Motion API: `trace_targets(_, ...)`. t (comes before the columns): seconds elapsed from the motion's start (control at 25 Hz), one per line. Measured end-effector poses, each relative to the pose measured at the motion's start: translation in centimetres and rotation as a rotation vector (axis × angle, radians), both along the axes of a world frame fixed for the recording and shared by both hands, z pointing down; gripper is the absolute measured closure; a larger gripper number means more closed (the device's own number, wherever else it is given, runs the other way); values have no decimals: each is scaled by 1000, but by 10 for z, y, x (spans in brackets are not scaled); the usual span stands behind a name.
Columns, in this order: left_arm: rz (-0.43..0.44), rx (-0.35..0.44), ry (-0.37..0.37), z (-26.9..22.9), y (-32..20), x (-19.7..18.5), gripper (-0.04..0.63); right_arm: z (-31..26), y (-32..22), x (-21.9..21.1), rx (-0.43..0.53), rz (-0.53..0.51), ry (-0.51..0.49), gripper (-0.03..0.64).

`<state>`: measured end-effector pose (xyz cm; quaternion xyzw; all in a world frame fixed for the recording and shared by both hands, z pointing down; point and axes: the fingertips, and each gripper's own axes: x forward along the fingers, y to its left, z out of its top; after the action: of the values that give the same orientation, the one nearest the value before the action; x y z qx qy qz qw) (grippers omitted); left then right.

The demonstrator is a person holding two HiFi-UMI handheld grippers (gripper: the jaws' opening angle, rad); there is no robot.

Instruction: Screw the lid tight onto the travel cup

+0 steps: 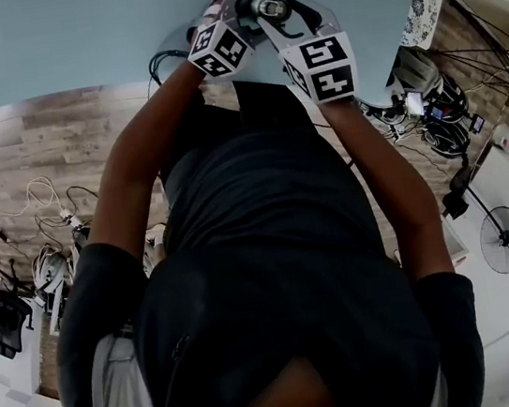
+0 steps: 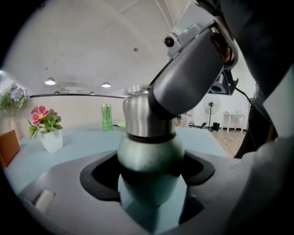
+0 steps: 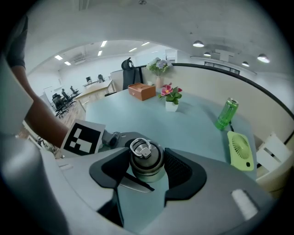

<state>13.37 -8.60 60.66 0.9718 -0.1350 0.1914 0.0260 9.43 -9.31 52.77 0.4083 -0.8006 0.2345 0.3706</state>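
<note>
The travel cup (image 1: 267, 4) stands near the table's front edge, between both grippers. In the left gripper view its green body (image 2: 149, 158) and steel upper band (image 2: 142, 119) fill the jaws, and my left gripper (image 2: 149, 172) is shut on the body. The right gripper's grey housing (image 2: 188, 78) comes down over the cup's top there. In the right gripper view the lid (image 3: 146, 160), with a metal ring on top, sits between the dark pads; my right gripper (image 3: 146, 167) is shut on it. The left gripper's marker cube (image 3: 83, 137) shows beside it.
On the light-blue table (image 1: 68, 36) lie a green fan (image 3: 240, 149), a green can (image 3: 226, 114), a white pot of pink flowers (image 3: 171, 98) and a brown box (image 3: 142, 90) further back. Cables and a floor fan (image 1: 503, 239) are on the floor beside me.
</note>
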Motion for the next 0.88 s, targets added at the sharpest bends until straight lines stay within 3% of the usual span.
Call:
trace_targets(0.08, 1, -1, 1, 0, 0, 1, 167, -3, 4, -1, -34, -117, -4, 374)
trace_targets(0.2, 4, -1, 0, 2, 0, 3, 167, -18, 6, 0, -51, -402, 33, 374)
trace_targets(0.4, 2, -3, -2, 1, -1, 2, 167, -11, 24, 0, -124, -1009, 212, 374)
trace_targets(0.56, 1, -3, -1, 1, 1, 1, 167, 6, 29, -7, -101, -1334, 346, 374)
trace_targets(0.64, 1, -1, -1, 1, 1, 0, 169, 10, 29, -9, -77, -1398, 379, 376)
trace_targets(0.72, 1, 1, 0, 1, 2, 0, 167, 10, 29, -10, -81, -1352, 362, 379)
trace_targets(0.88, 3, 2, -2, 0, 1, 1, 169, 9, 20, -11, -116, -1028, 237, 380)
